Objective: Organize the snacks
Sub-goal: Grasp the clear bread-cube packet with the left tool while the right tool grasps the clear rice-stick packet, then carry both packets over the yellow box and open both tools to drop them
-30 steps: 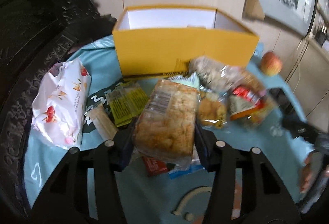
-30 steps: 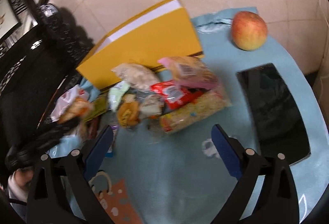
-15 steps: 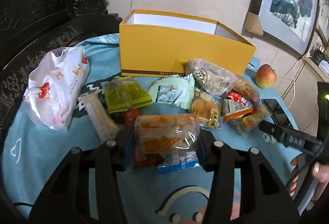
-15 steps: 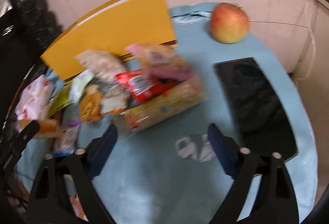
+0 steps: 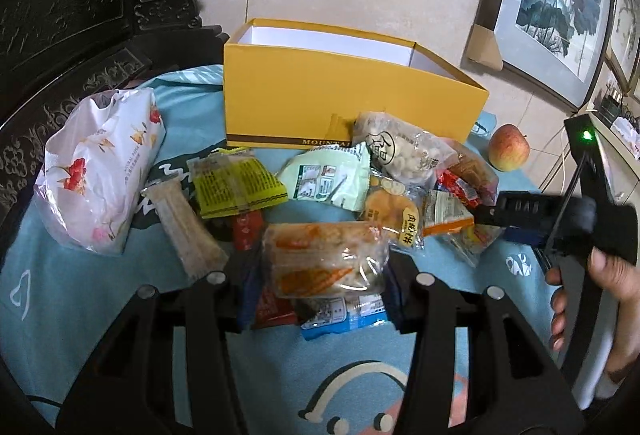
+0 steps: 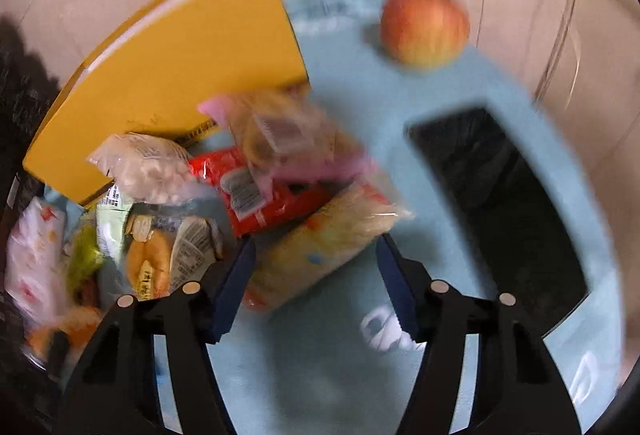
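Lying at the far left of the blue-clothed bench [image 5: 80,299], a white floral bag [image 5: 98,171] sits beside a pale wrapped bar [image 5: 182,225] and a yellow-green packet [image 5: 236,183]. Behind them stands the open yellow box [image 5: 320,103], its white inside showing nothing from this angle. At centre, the left gripper [image 5: 318,267] has its fingers [image 5: 394,287] clenched on a clear packet of orange-and-white crackers [image 5: 324,259], held above a red wrapper [image 5: 272,307] and a blue-edged packet [image 5: 344,313] on the cloth. Further right, the loose heap of snacks lies in front of the box: a pale green sachet [image 5: 326,177], a clear bag of white pieces [image 5: 400,151] and a round-biscuit packet [image 5: 394,211]. At the heap's right edge the right gripper [image 6: 316,277], held in a person's hand [image 5: 600,283], is closing its blue-padded fingers [image 6: 234,287] around the end of a long clear packet of pale yellow snack [image 6: 320,247]; the packet sits between them, but motion blur hides whether the pads yet press it. A red packet [image 6: 256,191] and a pink-edged bag [image 6: 280,135] lie just behind it. At far right, an apple [image 6: 424,27] rests near the bench's rim, and a dark flat slab [image 6: 500,211] lies on the cloth.
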Available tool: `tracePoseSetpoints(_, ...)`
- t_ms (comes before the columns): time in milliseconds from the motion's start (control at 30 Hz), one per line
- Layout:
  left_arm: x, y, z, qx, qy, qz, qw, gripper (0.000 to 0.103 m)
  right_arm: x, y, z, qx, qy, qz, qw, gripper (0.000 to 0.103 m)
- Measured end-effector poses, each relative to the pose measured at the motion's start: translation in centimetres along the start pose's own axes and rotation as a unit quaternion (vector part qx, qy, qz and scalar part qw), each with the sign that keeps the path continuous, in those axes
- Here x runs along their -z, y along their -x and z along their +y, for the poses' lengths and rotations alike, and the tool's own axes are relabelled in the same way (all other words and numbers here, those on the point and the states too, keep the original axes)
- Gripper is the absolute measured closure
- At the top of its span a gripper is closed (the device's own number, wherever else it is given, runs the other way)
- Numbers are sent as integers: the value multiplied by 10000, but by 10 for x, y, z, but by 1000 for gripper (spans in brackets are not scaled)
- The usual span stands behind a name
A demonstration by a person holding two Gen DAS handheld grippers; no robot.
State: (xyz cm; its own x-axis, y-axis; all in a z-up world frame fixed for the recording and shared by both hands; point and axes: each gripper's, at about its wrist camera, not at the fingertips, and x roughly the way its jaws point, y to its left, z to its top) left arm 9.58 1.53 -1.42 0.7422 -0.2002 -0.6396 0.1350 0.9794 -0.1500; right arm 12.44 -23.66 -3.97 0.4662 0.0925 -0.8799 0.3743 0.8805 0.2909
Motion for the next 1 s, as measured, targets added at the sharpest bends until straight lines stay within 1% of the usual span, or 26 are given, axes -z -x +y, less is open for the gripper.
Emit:
tracePoseSetpoints(33, 0, 0, 0, 12, 8, 5, 10000, 53, -1, -1, 2, 121, 71, -30, 9999, 39)
tracePoseSetpoints(100, 1, 0, 0, 32, 11, 6, 10000, 53, 0, -5, 15, 595, 375, -98, 9975, 45)
tracePoseSetpoints(133, 1, 0, 0, 38, 10, 4, 10000, 53, 1, -6, 18, 639, 449, -120, 9969, 46)
tracePoseSetpoints(200, 2, 0, 1, 49, 7, -1, 10000, 53, 3, -3, 16, 496, 431, -147, 9977, 54)
tracePoseSetpoints(233, 2, 0, 2, 63, 26, 0, 10000, 53, 5, -1, 10, 343, 395, -131, 9985, 57)
tracePoseSetpoints(300, 1, 0, 3, 90, 86, 10, 9999, 53, 10, 8, -7, 83, 305, -106, 9994, 68)
tracePoseSetpoints(333, 1, 0, 4, 98, 100, 12, 9999, 53, 12, 11, -13, -29, 267, -94, 9996, 69)
tracePoseSetpoints(367, 1, 1, 3, 102, 107, 10, 9999, 53, 14, 16, -21, -217, 215, -80, 9995, 74)
tracePoseSetpoints(400, 1, 1, 3, 121, 107, 6, 9999, 53, 18, 22, -33, -465, 151, -12, 9988, 76)
tracePoseSetpoints(500, 2, 3, 1, 217, 94, -25, 9997, 53, 27, 35, -51, -708, 116, -4, 9974, 76)
tracePoseSetpoints(600, 3, 3, 0, 226, 90, -39, 9997, 53, 35, 51, -65, -1158, 38, -55, 9933, 76)
tracePoseSetpoints(633, 3, 3, 0, 242, 98, -59, 9996, 53, 42, 58, -54, -1222, 60, -105, 9924, 76)
tracePoseSetpoints(700, 1, 5, -1, 316, 132, -68, 9994, 53, 43, 71, -52, -1330, 180, -250, 9906, 76)
tracePoseSetpoints(867, -12, 19, -9, 418, 171, -195, 9988, 53, 23, 94, -19, -1562, 444, -693, 9843, 76)
tracePoseSetpoints(1000, -29, 34, -19, 527, 152, -237, 9982, 54, 10, 122, 3, -1717, 835, -1107, 9753, 75)
